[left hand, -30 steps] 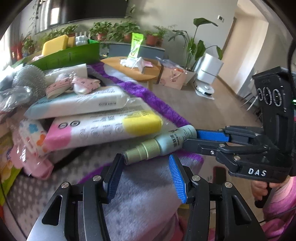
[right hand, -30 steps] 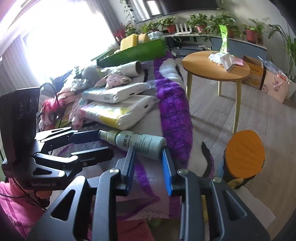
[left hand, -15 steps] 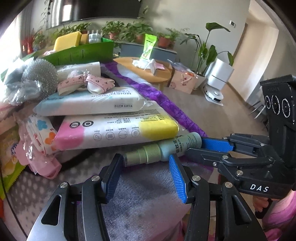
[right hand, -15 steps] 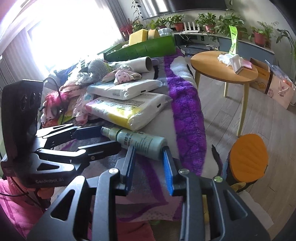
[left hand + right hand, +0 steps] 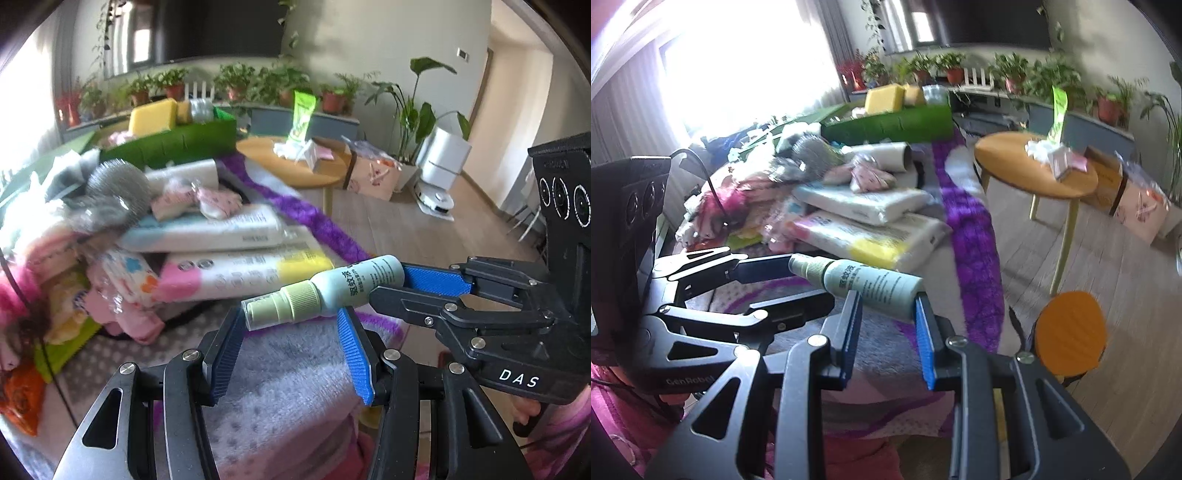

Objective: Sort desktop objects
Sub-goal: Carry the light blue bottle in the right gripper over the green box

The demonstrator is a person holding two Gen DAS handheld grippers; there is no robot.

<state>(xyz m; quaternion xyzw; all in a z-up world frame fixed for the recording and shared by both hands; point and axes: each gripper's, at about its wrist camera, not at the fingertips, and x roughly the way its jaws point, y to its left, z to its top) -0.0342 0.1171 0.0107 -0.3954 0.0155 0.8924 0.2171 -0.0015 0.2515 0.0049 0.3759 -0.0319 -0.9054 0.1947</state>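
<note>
Right gripper (image 5: 888, 325) is clamping the base end of the pale-green spray bottle (image 5: 860, 280); jaws are closing, narrow, both blue pads pressing on the barrel. In the left wrist view the same right gripper (image 5: 388, 286) is coming in from the right side, bottle bottom pinched between its fingers, and the spray bottle (image 5: 325, 291) is sitting tilted in the air above the lilac fleece blanket (image 5: 288, 387).

Left gripper (image 5: 291, 347) is standing moderately wide. The bottle's capped nozzle end is lying across the gap at its fingertips; the cap is overlapping the left pad tip, but I can't tell whether it's touching. The right pad looks clear of the barrel. In the right wrist view the left gripper (image 5: 783, 280) is reaching in from the left, nozzle end between its fingers.

Just beyond both grippers, two stacked wet-wipe packs (image 5: 236, 254) are lying flat. Further back and left, a steel scourer (image 5: 118, 188). Well beyond that, a green tray (image 5: 173, 144) is holding a yellow sponge (image 5: 153, 116). A round wooden side table (image 5: 1034, 173) is standing off to the right on the floor.
</note>
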